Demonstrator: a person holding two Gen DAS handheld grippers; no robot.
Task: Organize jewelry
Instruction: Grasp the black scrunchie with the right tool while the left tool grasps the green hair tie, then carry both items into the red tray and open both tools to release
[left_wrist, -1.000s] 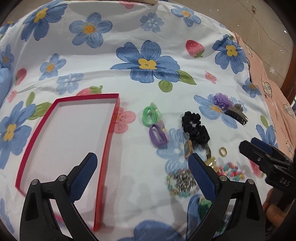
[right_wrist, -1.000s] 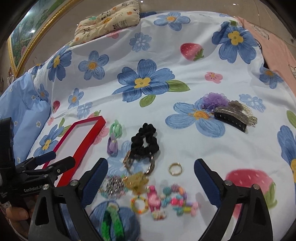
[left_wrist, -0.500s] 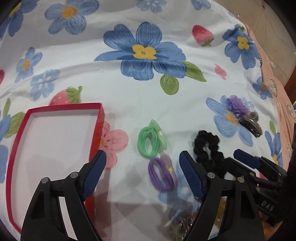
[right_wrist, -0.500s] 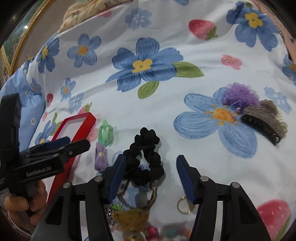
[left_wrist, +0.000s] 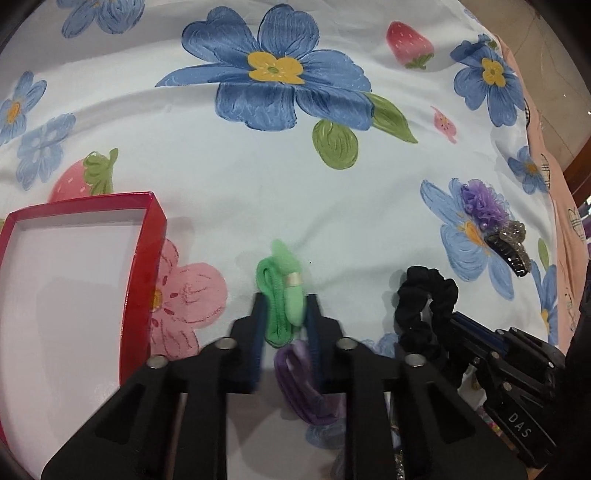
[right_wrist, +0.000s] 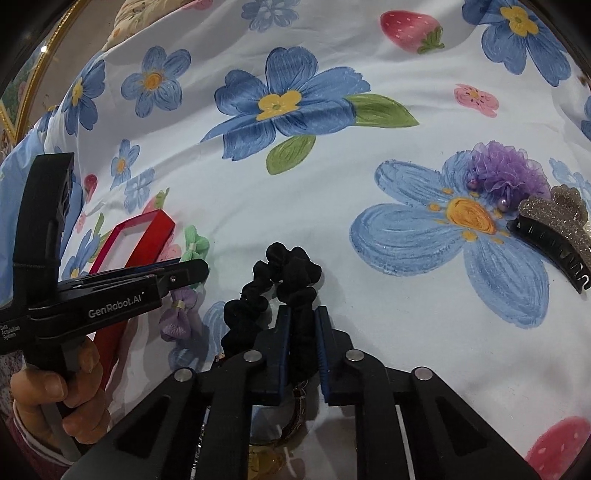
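Left hand-held gripper (left_wrist: 284, 314) was being closed on the green hair tie (left_wrist: 282, 295), right hand-held gripper (right_wrist: 303, 328) clamped on the black scrunchie (right_wrist: 273, 295), presumably so both could be lifted toward the red box (left_wrist: 147, 258) left of them.

A white bedsheet (left_wrist: 229, 177) printed with large blue flowers, strawberries and small pink blossoms fills both views. At three o'clock in the left wrist view a pink patterned cloth (left_wrist: 554, 229) lies along its edge, with beige tiled floor (left_wrist: 546, 48) beyond at one o'clock. In the right wrist view a gilt picture frame (right_wrist: 44, 62) stands at ten o'clock, a patterned cushion (right_wrist: 136, 14) at eleven.
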